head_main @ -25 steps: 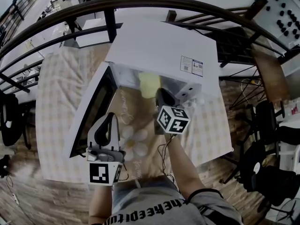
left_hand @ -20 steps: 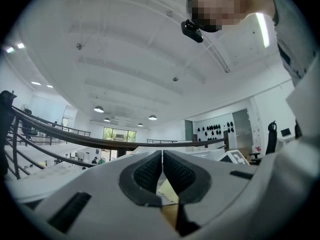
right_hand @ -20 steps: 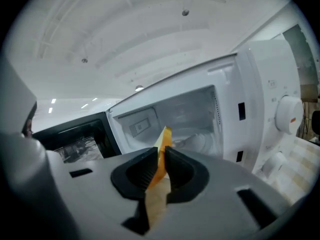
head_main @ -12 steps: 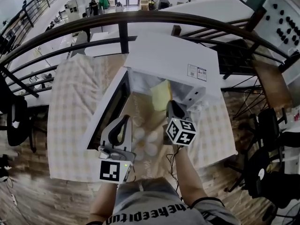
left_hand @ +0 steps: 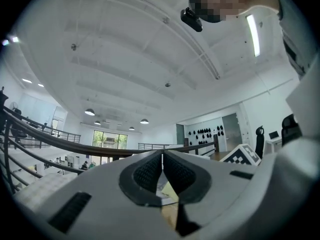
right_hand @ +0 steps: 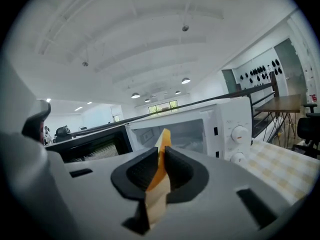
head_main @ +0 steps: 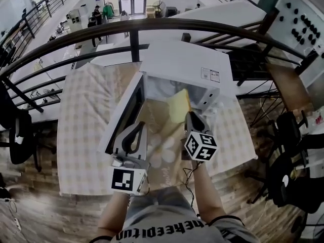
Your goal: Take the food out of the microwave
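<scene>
1. The right gripper (right_hand: 161, 158) is clamped on a flat yellow slice of food (right_hand: 163, 140), which stands on edge between its jaws.
2. The slice is held in the air just in front of the white microwave's (head_main: 182, 59) open cavity, above the checked tabletop (head_main: 81, 115).
3. The microwave door (head_main: 123, 119) hangs open to the left.
4. The left gripper (left_hand: 162, 170) is closed and empty, beside the door.

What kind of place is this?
Probably a balcony floor in a big open office or workshop, not a home kitchen. A curved railing overlooks desks below, an office chair stands nearby, and the microwave sits on a cloth-covered table.
</scene>
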